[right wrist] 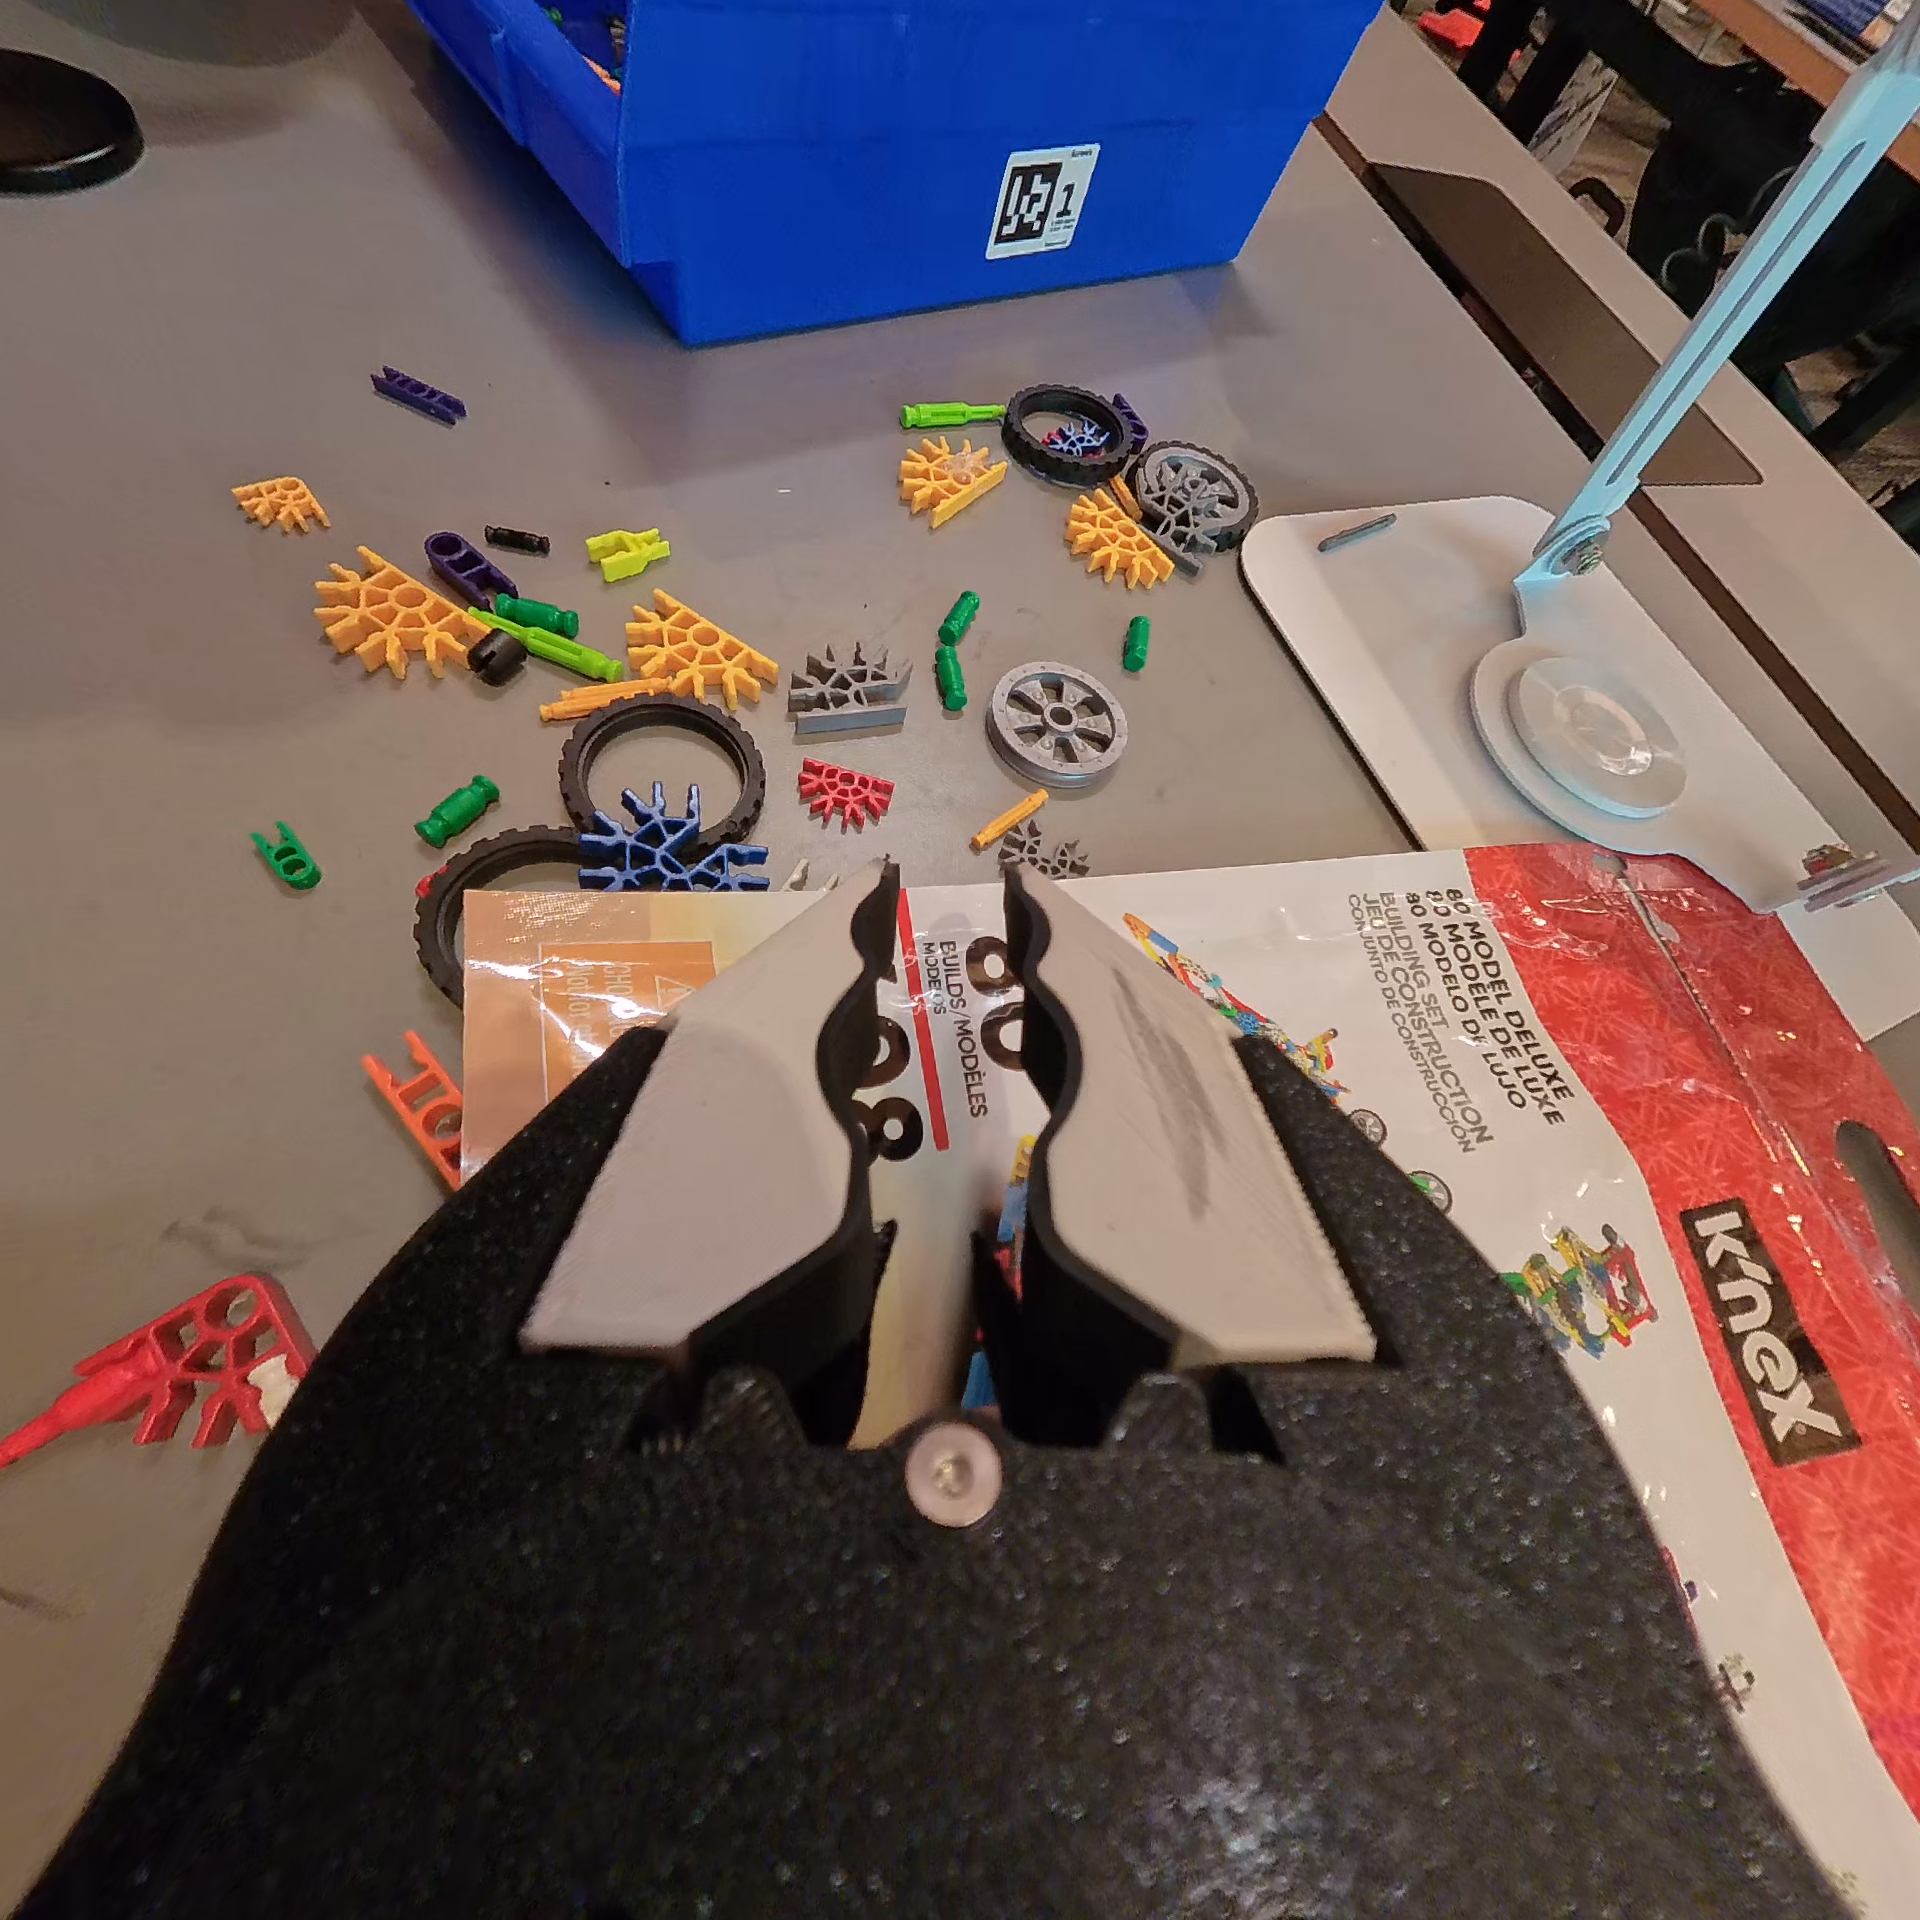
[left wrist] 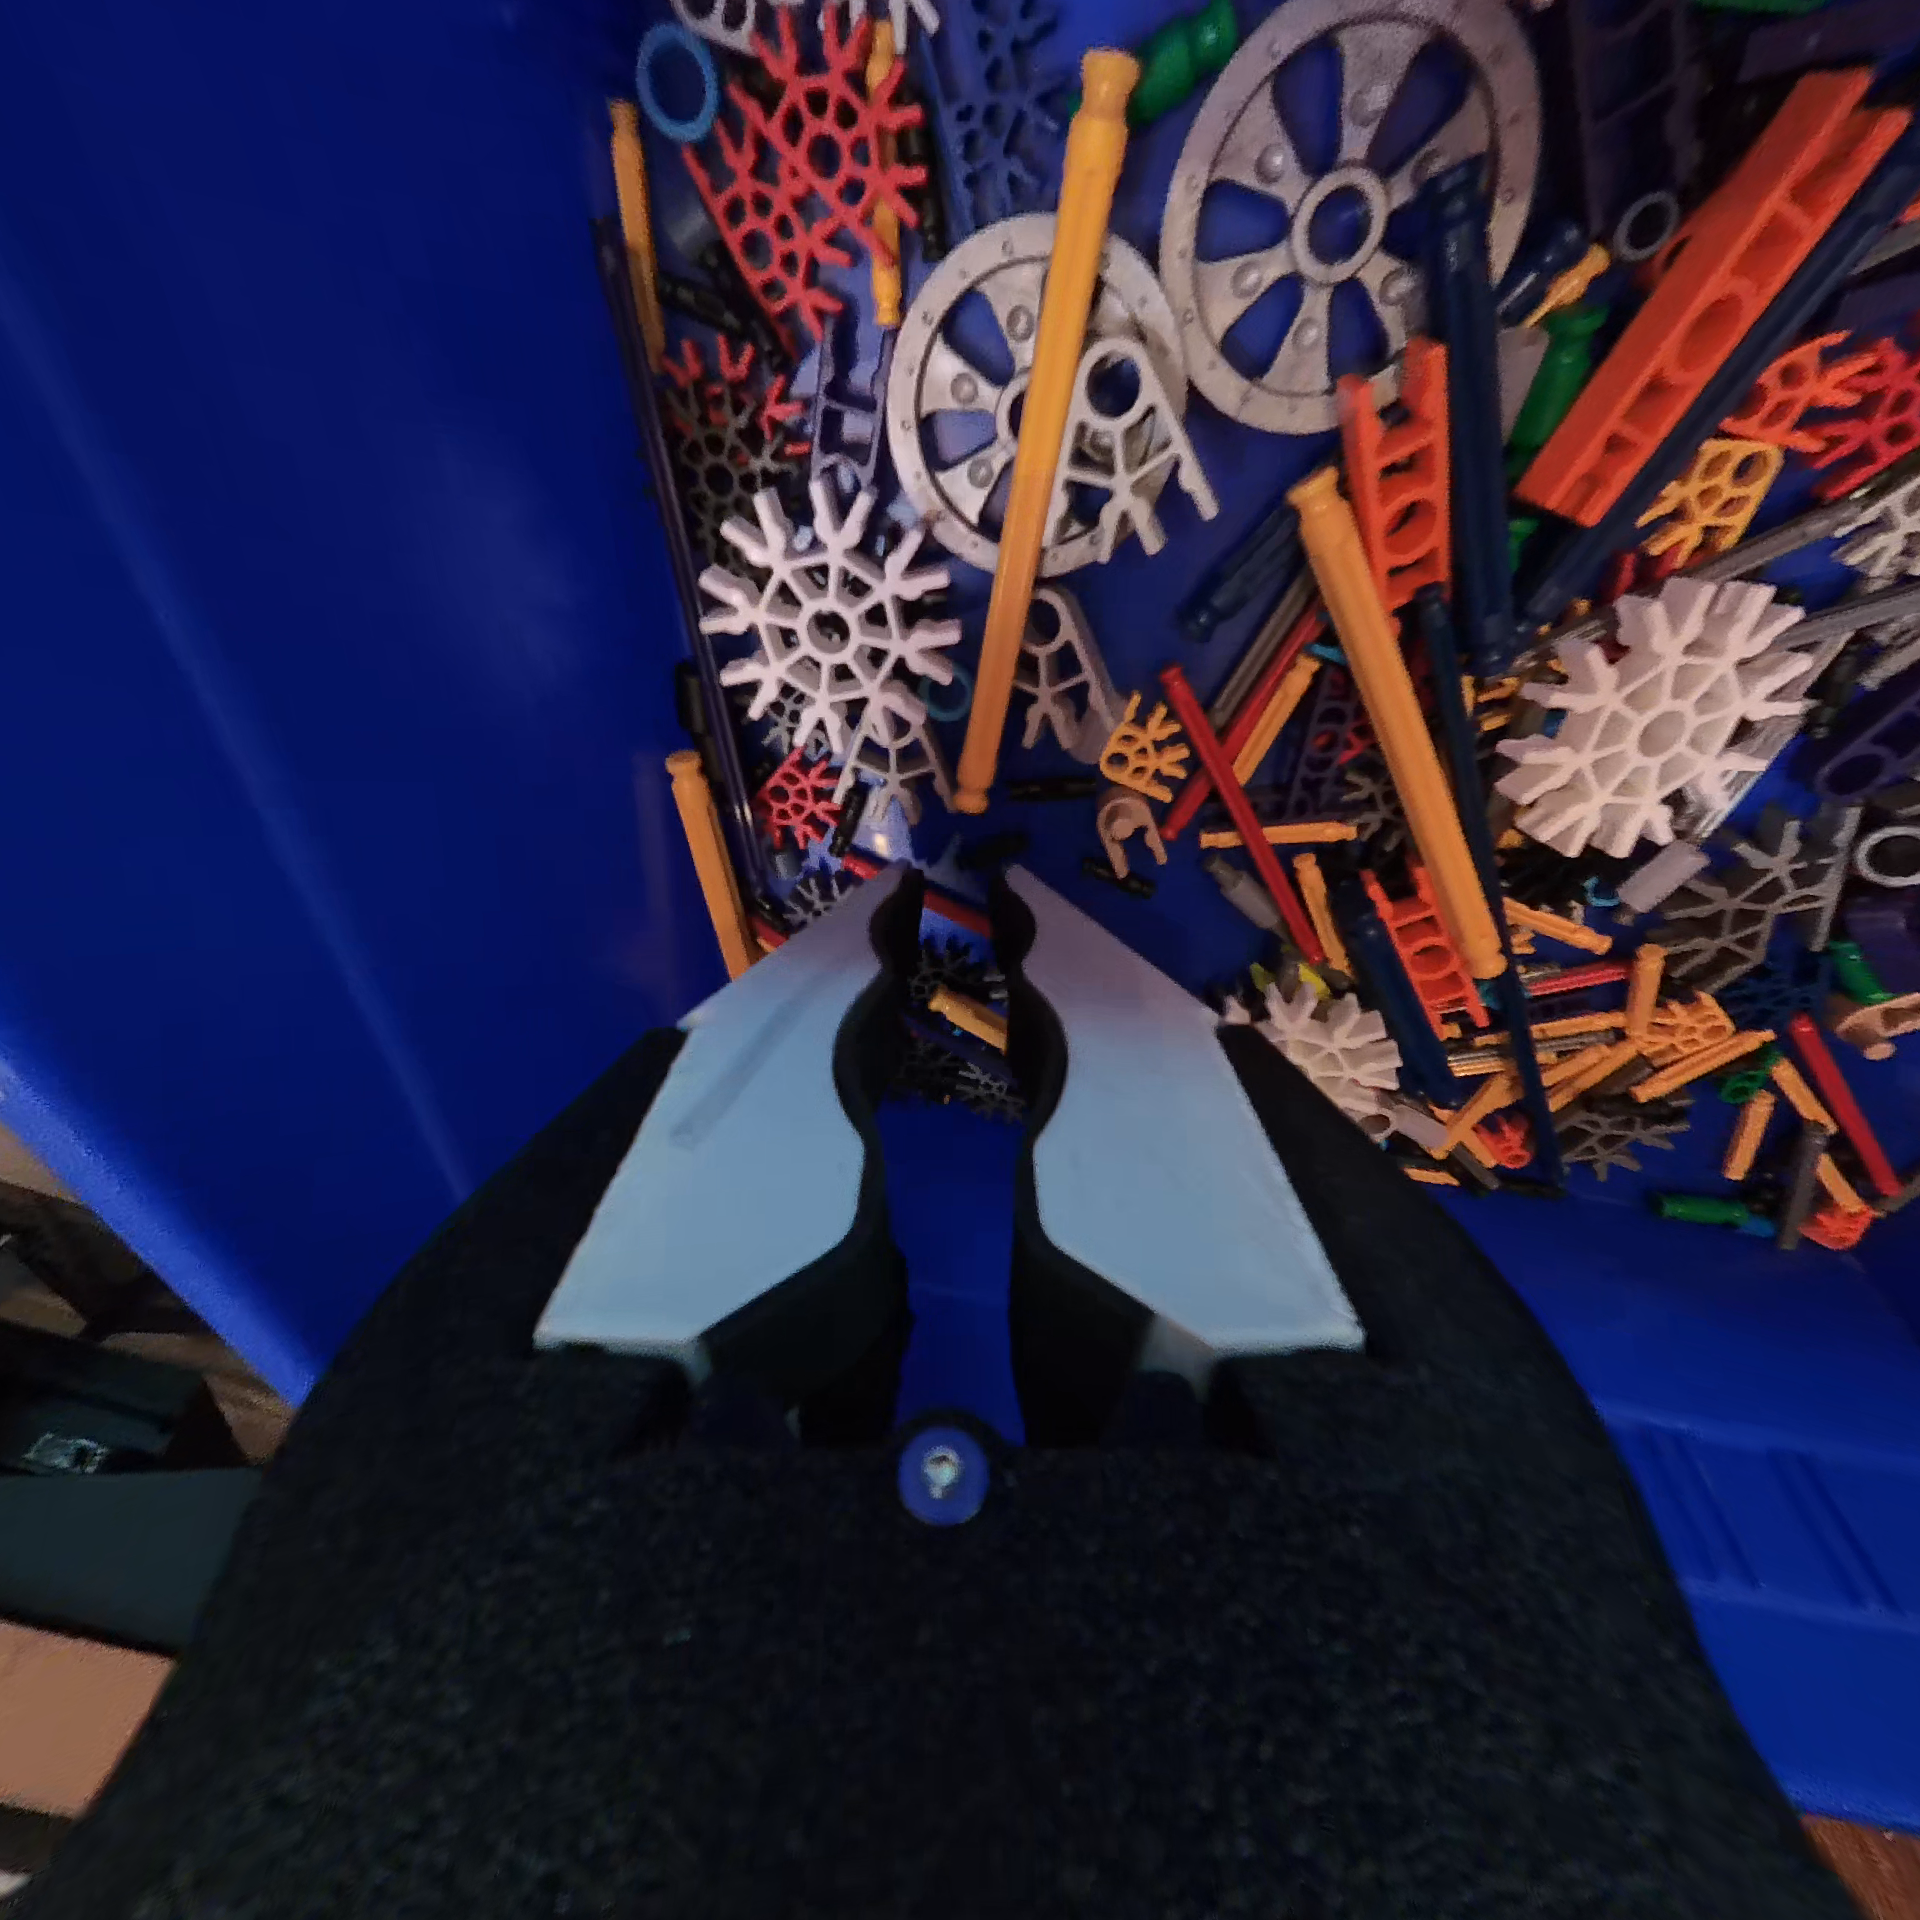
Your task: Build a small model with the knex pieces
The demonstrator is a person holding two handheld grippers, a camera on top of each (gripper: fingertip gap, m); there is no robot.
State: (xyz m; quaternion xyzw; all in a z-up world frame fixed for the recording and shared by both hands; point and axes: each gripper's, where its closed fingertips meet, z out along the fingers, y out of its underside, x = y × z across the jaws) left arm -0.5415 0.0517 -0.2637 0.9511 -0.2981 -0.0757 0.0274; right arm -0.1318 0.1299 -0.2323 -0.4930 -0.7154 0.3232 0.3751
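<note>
My left gripper (left wrist: pixel 954 883) is open and empty, its tips a small gap apart, inside a blue bin (left wrist: pixel 312 623). It hangs over a pile of toy construction pieces, just short of a long yellow rod (left wrist: pixel 1039 436) and a white snowflake connector (left wrist: pixel 828 623). Silver wheels (left wrist: pixel 1340 208) lie farther in. My right gripper (right wrist: pixel 948 883) is open and empty above a glossy red and white plastic bag (right wrist: pixel 1558 1091) on the grey table (right wrist: pixel 208 1039). A blue snowflake connector (right wrist: pixel 665 842) and a black tyre ring (right wrist: pixel 665 774) lie just ahead of its left finger.
The blue bin (right wrist: pixel 883 156) with a square marker label stands at the back of the table. Loose yellow, green, grey and red pieces are scattered between it and the bag. A white board (right wrist: pixel 1403 644) with a light blue bracket (right wrist: pixel 1714 312) sits at right. A red piece (right wrist: pixel 197 1361) lies at left. The tips of one gripper are about 40 cm away from the tips of the other.
</note>
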